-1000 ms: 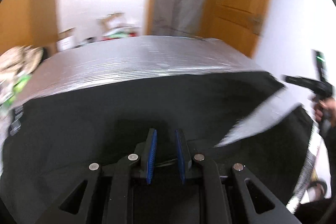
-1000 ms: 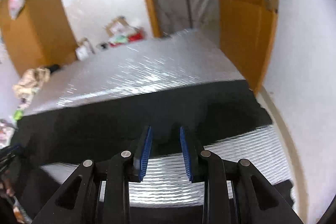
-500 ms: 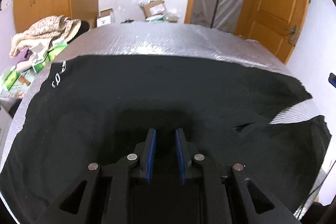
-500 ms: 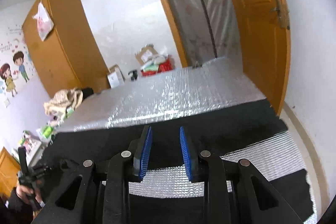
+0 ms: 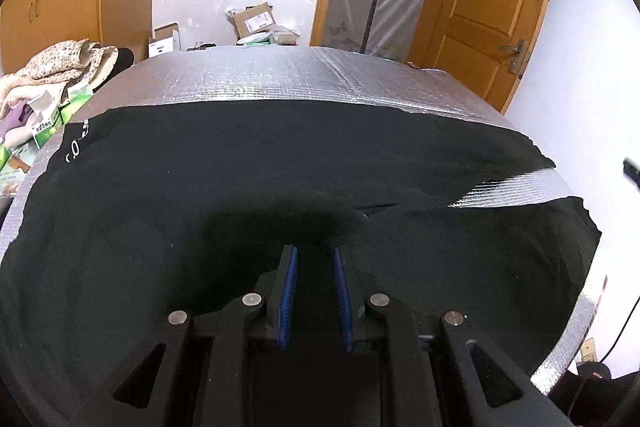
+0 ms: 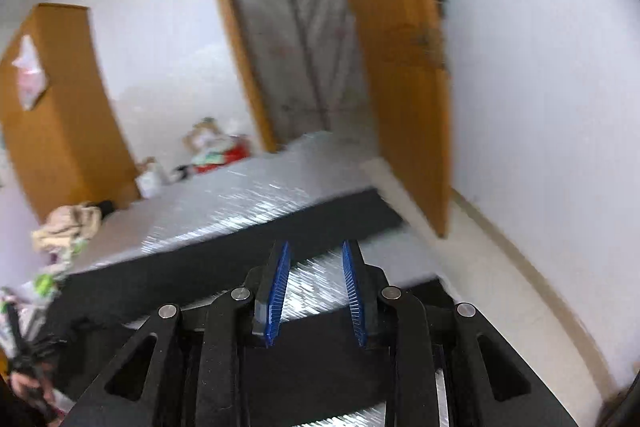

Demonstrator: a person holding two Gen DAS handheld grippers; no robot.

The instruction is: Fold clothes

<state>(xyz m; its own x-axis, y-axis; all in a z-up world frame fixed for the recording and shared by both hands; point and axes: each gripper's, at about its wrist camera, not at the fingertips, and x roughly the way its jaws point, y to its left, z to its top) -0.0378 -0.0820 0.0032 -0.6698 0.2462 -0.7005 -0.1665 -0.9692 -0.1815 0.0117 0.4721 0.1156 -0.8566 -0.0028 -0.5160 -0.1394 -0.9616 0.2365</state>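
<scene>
Left tool (image 5: 314,291) released, empty, low over the black garment (image 5: 240,195). Right tool (image 6: 316,291) raised, its jaws closing on nothing. The garment lies spread on the silver-covered bench (image 5: 280,79), legs parted at right; folding appears not yet begun.

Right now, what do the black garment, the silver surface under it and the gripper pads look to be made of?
Black garment: soft matte fabric, probably knit cotton; it lies limp with shallow wrinkles and no sheen. Silver surface: looks like foil-faced bubble insulation sheet, shiny with a fine grid of ridges. Pads on the left gripper: blue, ribbed, probably rubber or soft plastic; the look leaves that open.
</scene>
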